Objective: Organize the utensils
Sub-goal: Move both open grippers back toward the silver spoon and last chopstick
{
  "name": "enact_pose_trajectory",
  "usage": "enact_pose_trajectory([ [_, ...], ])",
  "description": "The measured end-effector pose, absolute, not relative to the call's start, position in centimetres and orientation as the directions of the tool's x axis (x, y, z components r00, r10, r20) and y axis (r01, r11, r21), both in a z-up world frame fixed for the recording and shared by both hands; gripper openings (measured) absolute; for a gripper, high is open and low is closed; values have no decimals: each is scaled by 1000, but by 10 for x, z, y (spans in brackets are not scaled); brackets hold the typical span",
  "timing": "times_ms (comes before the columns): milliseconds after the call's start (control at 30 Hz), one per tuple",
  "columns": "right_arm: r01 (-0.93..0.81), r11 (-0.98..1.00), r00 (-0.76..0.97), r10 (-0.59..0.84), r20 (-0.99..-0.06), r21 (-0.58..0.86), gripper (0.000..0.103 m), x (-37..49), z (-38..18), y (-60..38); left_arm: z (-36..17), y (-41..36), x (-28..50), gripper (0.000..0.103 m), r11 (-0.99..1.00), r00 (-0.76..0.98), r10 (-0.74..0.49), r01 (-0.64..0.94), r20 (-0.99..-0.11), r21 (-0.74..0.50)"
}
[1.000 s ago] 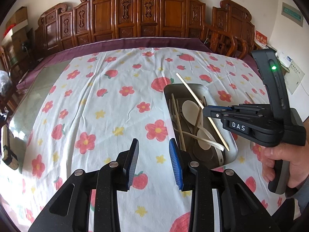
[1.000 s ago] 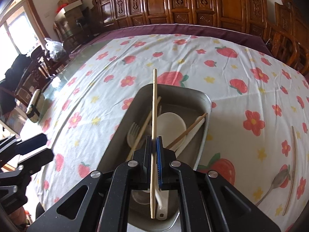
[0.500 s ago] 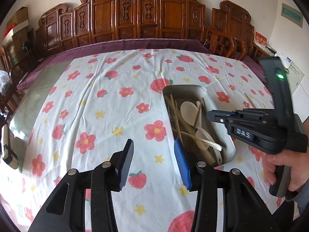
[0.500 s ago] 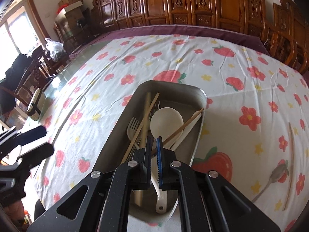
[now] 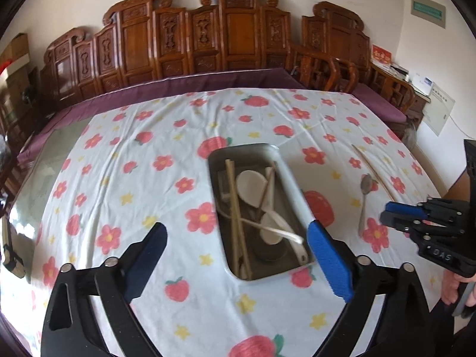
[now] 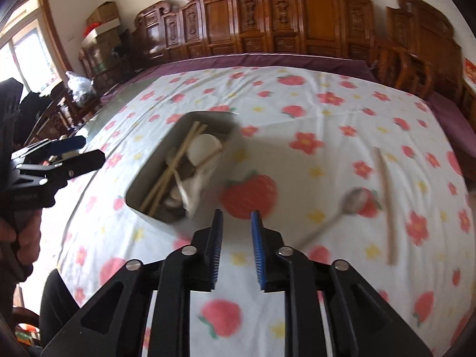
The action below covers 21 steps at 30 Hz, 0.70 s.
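A metal tray [image 5: 293,184] on the floral tablecloth holds chopsticks [image 5: 235,208], white spoons [image 5: 250,184] and a fork; it also shows in the right wrist view [image 6: 148,175]. A metal spoon [image 5: 363,202] and a loose chopstick [image 5: 372,172] lie on the cloth right of the tray, also in the right wrist view as the spoon [image 6: 342,211] and the chopstick [image 6: 385,202]. My left gripper [image 5: 235,244] is wide open, empty, above the tray's near end. My right gripper [image 6: 236,232] is open and empty, between the tray and the spoon; it shows in the left wrist view [image 5: 392,215].
The round table [image 5: 44,160] has a bare glass strip at the left and a purple cloth edge [image 5: 208,80] at the back. Carved wooden chairs [image 5: 208,38] ring the far side. A dark object [image 5: 12,258] lies at the table's left edge.
The chopstick left my right gripper and lies in the tray. The right gripper opened and swung right toward the metal spoon. The left gripper opened wider and moved over the tray.
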State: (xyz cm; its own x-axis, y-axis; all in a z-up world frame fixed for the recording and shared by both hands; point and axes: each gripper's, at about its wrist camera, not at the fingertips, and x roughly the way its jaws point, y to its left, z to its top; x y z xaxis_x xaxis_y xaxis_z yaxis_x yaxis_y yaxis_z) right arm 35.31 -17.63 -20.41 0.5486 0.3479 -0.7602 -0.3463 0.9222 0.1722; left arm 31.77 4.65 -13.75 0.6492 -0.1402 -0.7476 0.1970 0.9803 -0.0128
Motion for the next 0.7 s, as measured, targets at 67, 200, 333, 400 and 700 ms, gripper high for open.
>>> enact_pose_trajectory([
  [67,-325,932,560,329,-760,163,29,345,-204,-194,-139,37,317,95,976,646,-150,216,-748,-9],
  [200,-284,946,587,301,-752,156,45,334,-203,-227,-141,18,315,95,972,659,-148,236,-737,16],
  [333,-237,962,618,255,-744,132,64,327,-203,-256,-147,-2,316,95,964,634,-162,266,-756,16],
  [400,-213,970,630,230,-742,120,69,328,-204,-269,-150,-13,316,95,959,625,-167,283,-763,22],
  [700,-163,981,614,187,-767,109,78,341,-224,-308,-166,-71,317,95,922,560,-216,388,-800,22],
])
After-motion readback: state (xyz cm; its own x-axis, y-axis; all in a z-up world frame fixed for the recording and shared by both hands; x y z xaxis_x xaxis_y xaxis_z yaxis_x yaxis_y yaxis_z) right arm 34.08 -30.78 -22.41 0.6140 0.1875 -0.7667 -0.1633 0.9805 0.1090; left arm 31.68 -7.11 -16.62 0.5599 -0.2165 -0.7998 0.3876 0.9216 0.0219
